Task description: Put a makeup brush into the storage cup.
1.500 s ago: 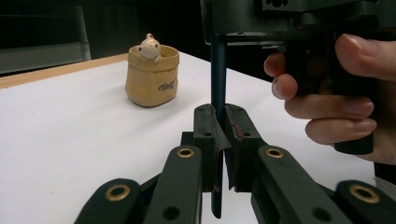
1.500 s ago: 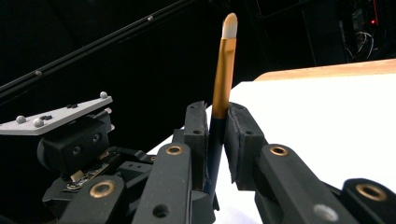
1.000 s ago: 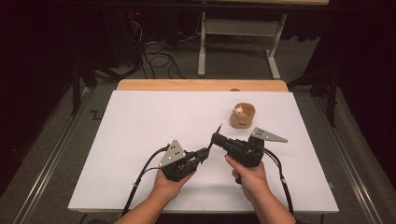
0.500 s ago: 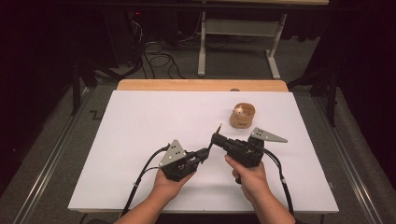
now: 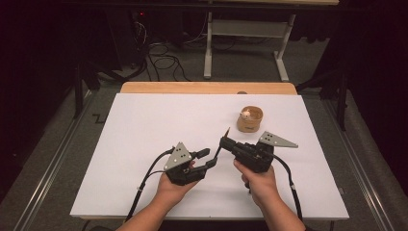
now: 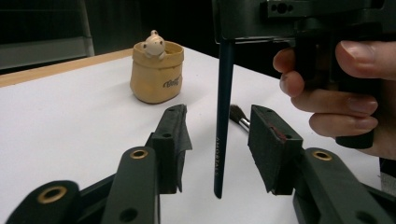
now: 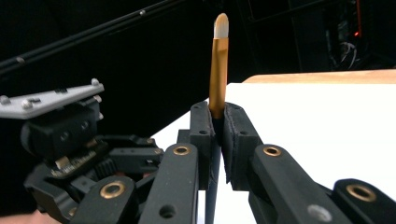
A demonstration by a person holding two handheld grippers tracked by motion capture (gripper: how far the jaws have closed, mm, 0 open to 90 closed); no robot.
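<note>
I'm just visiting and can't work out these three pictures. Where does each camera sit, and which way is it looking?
High view: above the person's side, looking forward and down on the white table; both forearms, the left gripper and right gripper show.
Left gripper view: rides the left gripper, looking along its open jaws, which have just been opening, at the brush between them and the pot.
Right gripper view: rides the right gripper, jaws shut on the brush.
Shared: all show the brush; the first two show the pot.

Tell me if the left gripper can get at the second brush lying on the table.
Probably not directly: the held brush hangs between its open jaws, with the lying brush just behind.
</note>
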